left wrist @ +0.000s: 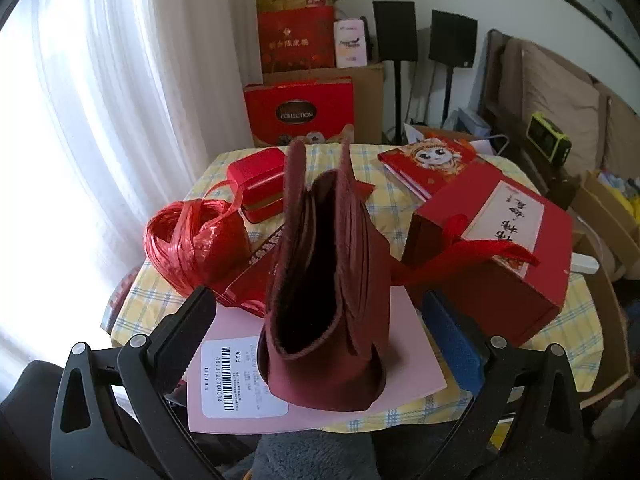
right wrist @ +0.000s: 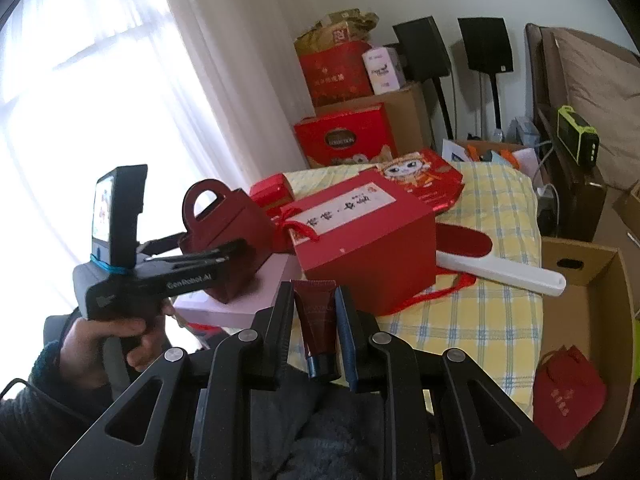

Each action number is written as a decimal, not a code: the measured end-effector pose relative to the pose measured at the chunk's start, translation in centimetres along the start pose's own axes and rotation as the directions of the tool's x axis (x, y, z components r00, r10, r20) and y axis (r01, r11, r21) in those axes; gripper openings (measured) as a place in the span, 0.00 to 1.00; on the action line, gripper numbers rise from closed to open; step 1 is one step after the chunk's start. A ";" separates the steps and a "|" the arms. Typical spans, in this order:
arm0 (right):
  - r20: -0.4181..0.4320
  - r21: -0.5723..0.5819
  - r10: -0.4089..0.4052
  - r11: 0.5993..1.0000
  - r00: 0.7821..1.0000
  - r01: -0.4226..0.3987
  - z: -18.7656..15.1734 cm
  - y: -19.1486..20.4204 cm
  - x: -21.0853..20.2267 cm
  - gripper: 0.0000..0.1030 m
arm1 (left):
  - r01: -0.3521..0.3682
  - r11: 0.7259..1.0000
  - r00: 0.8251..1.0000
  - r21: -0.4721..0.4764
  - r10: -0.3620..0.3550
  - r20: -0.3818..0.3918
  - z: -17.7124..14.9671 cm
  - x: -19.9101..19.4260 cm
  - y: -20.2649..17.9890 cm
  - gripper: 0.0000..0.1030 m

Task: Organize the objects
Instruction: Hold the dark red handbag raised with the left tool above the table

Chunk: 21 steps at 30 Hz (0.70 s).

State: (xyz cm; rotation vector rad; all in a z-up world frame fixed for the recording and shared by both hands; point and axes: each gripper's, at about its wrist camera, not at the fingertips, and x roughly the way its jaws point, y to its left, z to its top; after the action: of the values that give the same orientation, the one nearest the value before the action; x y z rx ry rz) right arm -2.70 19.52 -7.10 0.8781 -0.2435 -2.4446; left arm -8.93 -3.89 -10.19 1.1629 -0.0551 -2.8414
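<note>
The desk (left wrist: 560, 344), under its yellow checked cloth, carries nearly everything, so I work at its near edge. The big red box (left wrist: 488, 256) sits at three o'clock from the centre of my left view, lid up and ribbon handle lying slack across it; it stands on the cloth, just beside the pink box.

That flat pink box (left wrist: 416, 344) lies at six o'clock and serves as a stand. On it the small felt bag (left wrist: 324, 300) stands upright, mouth open towards me, which is why I have my left gripper (left wrist: 320, 332) placed around it: one finger on each side, apart, neither pad pressing, ready to steady the bag.

At nine o'clock the coil of red plastic string (left wrist: 192, 244) rests on the cloth, near the bag but apart.

My right gripper (right wrist: 315, 320) is clamped on the small dark red tube (right wrist: 318, 320), cap end towards me, held back from the bag. I judge the tube is meant for that open mouth, though the tube's label is too blurred to read.
</note>
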 end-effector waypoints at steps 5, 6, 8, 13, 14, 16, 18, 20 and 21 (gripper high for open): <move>0.008 -0.012 0.000 1.000 1.000 0.000 0.1 0.2 -0.1 0.20 | 0.088 0.996 0.996 -0.029 -0.089 -0.028 -0.1 0.5 0.5 0.60; 0.008 -0.012 -0.001 1.000 1.000 0.001 0.1 0.2 -0.1 0.20 | 0.093 0.995 0.995 -0.037 -0.095 -0.038 -0.1 0.6 0.6 0.59; 0.009 -0.013 -0.002 1.000 1.000 0.002 0.1 0.2 -0.1 0.20 | 0.104 0.994 0.994 -0.040 -0.105 -0.034 -0.2 0.5 0.8 0.57; 0.027 -0.021 -0.016 1.000 1.000 0.017 0.2 0.3 -0.4 0.20 | 0.102 0.993 0.993 -0.062 -0.105 -0.046 0.0 0.2 1.4 0.53; 0.028 -0.022 -0.016 1.000 0.999 0.017 0.2 0.3 -0.4 0.20 | 0.103 0.992 0.993 -0.066 -0.106 -0.042 0.0 0.0 1.5 0.53; 0.030 -0.023 -0.019 1.000 0.999 0.020 0.2 0.3 -0.5 0.20 | 0.104 0.992 0.994 -0.066 -0.106 -0.032 0.1 -0.6 1.5 0.52; 0.031 -0.024 -0.020 0.999 0.999 0.021 0.2 0.3 -0.4 0.20 | 0.106 0.992 0.994 -0.063 -0.107 -0.021 0.2 -1.0 1.5 0.52; 0.031 -0.025 -0.022 0.999 0.999 0.023 0.3 0.3 -0.4 0.20 | 0.101 0.994 0.995 -0.053 -0.101 -0.009 0.4 -1.7 1.5 0.52; 0.032 -0.027 -0.025 0.999 0.999 0.026 0.3 0.4 -0.5 0.20 | 0.099 0.994 0.995 -0.050 -0.099 -0.003 0.5 -1.9 1.4 0.52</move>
State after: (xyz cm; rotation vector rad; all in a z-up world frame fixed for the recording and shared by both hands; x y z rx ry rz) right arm -2.39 19.47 -6.50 0.8356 -0.2107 -2.4809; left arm -7.80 -5.16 -8.42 1.1965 0.0760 -2.9061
